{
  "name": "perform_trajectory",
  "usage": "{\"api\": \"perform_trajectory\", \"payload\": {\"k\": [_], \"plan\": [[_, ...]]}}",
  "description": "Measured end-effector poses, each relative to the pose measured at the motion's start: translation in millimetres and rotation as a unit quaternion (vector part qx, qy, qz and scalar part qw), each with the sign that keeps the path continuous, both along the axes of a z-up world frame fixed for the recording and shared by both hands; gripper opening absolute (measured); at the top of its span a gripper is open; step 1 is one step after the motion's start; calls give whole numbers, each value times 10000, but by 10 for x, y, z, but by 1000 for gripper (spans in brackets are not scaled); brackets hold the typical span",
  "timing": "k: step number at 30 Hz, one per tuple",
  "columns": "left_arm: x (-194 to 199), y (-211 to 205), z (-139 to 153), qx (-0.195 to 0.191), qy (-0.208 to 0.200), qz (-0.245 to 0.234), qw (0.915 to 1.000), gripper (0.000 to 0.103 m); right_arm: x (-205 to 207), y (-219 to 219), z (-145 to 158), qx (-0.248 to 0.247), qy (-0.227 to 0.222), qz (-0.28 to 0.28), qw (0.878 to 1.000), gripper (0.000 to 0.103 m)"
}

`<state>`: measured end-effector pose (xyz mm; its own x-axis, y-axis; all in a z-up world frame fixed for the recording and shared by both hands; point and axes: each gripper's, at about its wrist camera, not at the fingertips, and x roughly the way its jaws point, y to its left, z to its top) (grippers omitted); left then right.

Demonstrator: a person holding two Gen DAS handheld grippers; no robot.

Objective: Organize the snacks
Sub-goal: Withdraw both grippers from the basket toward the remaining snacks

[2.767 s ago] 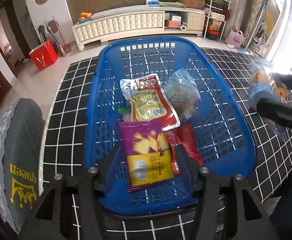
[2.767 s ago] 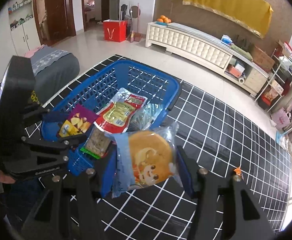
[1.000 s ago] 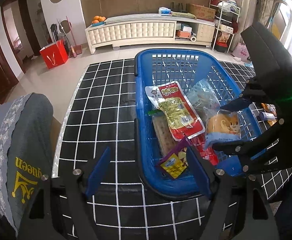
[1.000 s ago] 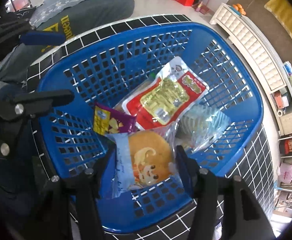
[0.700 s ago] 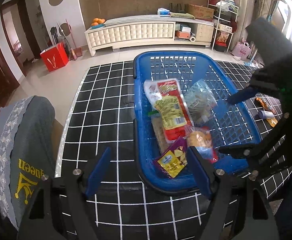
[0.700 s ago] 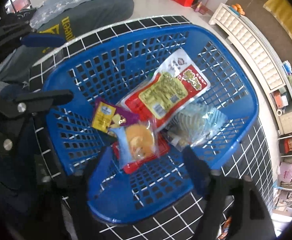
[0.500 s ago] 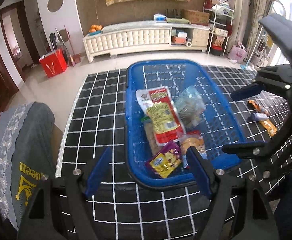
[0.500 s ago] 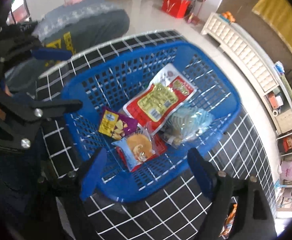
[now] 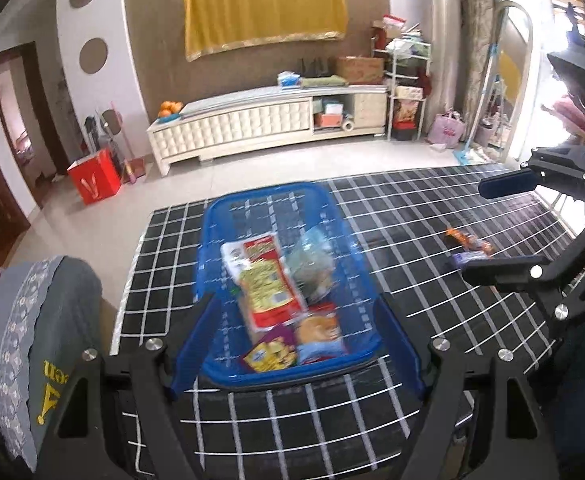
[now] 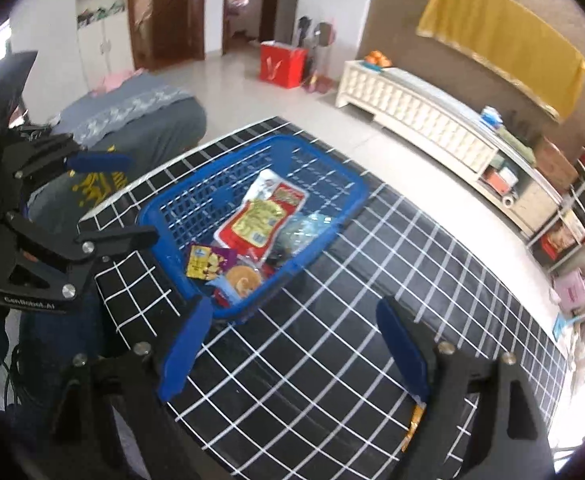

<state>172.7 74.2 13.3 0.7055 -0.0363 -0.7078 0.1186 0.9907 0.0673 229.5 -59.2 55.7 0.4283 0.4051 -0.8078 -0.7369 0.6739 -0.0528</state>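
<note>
A blue plastic basket (image 9: 334, 216) (image 10: 172, 208) stands on a black table with a white grid. In it lie a red and yellow pouch (image 9: 264, 284) (image 10: 258, 216), a clear bag (image 9: 312, 264), a purple packet (image 9: 270, 354) (image 10: 206, 262) and a round cake in a blue wrapper (image 9: 320, 334) (image 10: 242, 278). My left gripper (image 9: 296, 344) is open and empty, above the basket's near end. My right gripper (image 10: 292, 356) is open and empty, above the table in front of the basket. Loose snack bars (image 9: 468, 242) lie on the table to the right; one (image 10: 414, 420) shows by the right finger.
A grey cushioned seat (image 9: 32, 344) stands at the table's left edge. A white cabinet (image 9: 268, 124) and a red bag (image 9: 94, 178) stand on the floor beyond the table. The right gripper's body (image 9: 552, 240) hangs over the table's right side.
My right gripper let the round cake go into the basket, then drew back and up. My left gripper let go of the purple packet earlier and has also lifted away.
</note>
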Motion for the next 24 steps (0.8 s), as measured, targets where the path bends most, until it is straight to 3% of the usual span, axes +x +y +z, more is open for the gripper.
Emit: {"api": "perform_trajectory", "payload": {"k": [7, 12, 24], "plan": [[49, -461, 136, -21, -187, -234, 9995, 83, 20, -588, 148, 261, -49, -530, 9982, 87], [183, -783, 75, -76, -73, -445, 9990, 83, 56, -948, 141, 322, 15, -860, 9958, 88], [559, -1450, -248, -125, 397, -886, 9952, 83, 209, -1660, -214, 371, 328, -1495, 9875, 88]]}}
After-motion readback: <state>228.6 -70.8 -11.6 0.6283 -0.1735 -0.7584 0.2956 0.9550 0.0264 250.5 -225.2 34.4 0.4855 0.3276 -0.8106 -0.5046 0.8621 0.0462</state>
